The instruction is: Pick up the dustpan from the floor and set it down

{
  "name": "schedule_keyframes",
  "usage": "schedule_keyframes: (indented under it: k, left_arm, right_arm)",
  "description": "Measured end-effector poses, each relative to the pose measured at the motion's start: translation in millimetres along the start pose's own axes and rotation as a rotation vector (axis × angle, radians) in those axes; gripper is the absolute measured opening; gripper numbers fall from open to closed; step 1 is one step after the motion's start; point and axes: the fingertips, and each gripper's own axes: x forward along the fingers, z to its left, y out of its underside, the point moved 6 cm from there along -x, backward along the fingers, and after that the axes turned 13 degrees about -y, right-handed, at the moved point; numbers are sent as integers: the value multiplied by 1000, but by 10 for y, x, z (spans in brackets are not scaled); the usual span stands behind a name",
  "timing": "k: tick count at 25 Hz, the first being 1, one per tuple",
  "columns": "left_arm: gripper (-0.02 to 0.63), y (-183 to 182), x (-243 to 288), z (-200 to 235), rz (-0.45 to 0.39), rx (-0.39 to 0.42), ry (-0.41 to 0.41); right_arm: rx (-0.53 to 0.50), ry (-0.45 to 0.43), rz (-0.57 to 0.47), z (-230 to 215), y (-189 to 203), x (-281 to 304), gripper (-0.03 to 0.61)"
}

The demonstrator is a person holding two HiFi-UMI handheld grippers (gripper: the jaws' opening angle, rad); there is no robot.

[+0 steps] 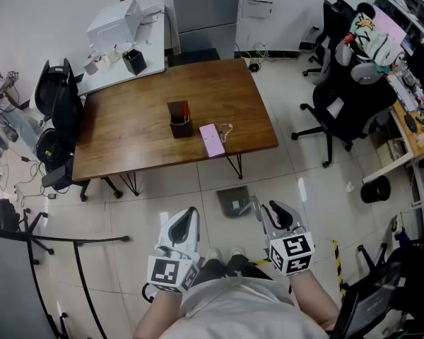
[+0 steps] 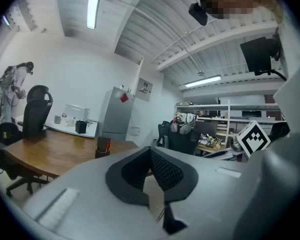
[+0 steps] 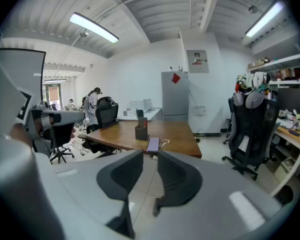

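One dustpan (image 1: 233, 202) lies on the floor tiles at 6 o'clock from the one wooden table (image 1: 141, 129), which bears one brown holder (image 1: 179, 120) and one pink flat item (image 1: 212, 140). Two grippers are held low before the person's body, both pointing to 12 o'clock. The left gripper (image 1: 187, 221), about level, has its jaw tips together and is empty. The right gripper (image 1: 265, 209), tipped floorward, has its jaws slightly parted around nothing, with the dustpan near at 10 o'clock.

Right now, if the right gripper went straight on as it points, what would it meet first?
Probably the floor, short of the table: tiles show between the open jaws of the right gripper. The dustpan lies left of that line; depth unclear.
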Motion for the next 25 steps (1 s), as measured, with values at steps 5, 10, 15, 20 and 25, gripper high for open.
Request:
schedule_keyframes:
  k: [5,10,15,20,25]
  left_arm:
    - [14,164,267,110,35,-17,-31]
    - [14,371,428,69,90,-10,-24]
    - [14,754,644,286,92,10,-53]
    - [14,1177,746,457,96,1,-82]
    - [14,1390,765,492,93,9,-75]
  right_arm:
    - [20,-2,212,-250,452,442,226]
    - [111,-27,455,-618,1099,982,295]
    - [244,-5,600,-973,1783,1495,295]
    - [307,17,707,-1136,2355,1757,274]
    - [352,7,721,-1125,2483,1879,71]
